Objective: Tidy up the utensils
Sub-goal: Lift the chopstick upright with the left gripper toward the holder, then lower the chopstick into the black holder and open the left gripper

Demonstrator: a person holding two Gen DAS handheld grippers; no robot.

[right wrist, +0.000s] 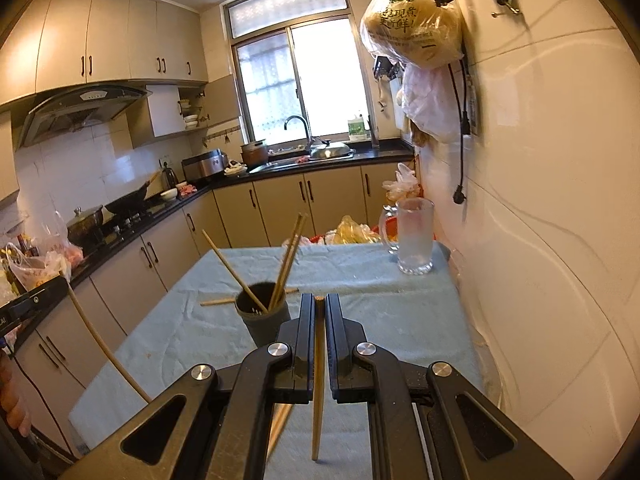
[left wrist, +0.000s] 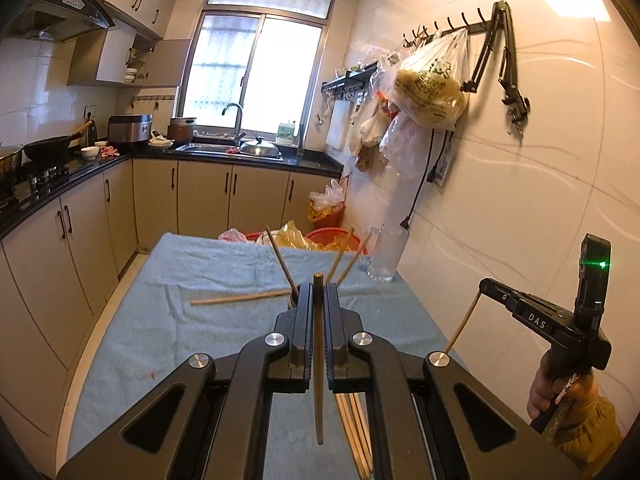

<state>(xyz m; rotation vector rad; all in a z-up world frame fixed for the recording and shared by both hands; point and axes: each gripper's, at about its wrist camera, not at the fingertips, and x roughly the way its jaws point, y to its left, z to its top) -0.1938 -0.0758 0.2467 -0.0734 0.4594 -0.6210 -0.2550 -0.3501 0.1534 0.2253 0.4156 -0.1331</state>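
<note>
My left gripper (left wrist: 319,286) is shut on a wooden chopstick (left wrist: 319,380) that hangs down between its jaws above the blue cloth. My right gripper (right wrist: 319,300) is likewise shut on a chopstick (right wrist: 318,392); it shows at the right of the left wrist view as the right gripper (left wrist: 482,285) with its chopstick (left wrist: 462,322) dangling. A dark holder cup (right wrist: 262,316) stands on the table with three chopsticks (right wrist: 286,264) leaning in it. One chopstick (left wrist: 240,298) lies flat on the cloth. Several more chopsticks (left wrist: 354,436) lie under my left gripper.
The table (left wrist: 192,264) wears a light blue cloth. A glass mug (right wrist: 414,236) stands at its far right by the tiled wall. Plastic bags (left wrist: 430,88) hang from wall hooks. Red baskets (left wrist: 336,238) sit beyond the table. Counters, sink and stove line the left and back.
</note>
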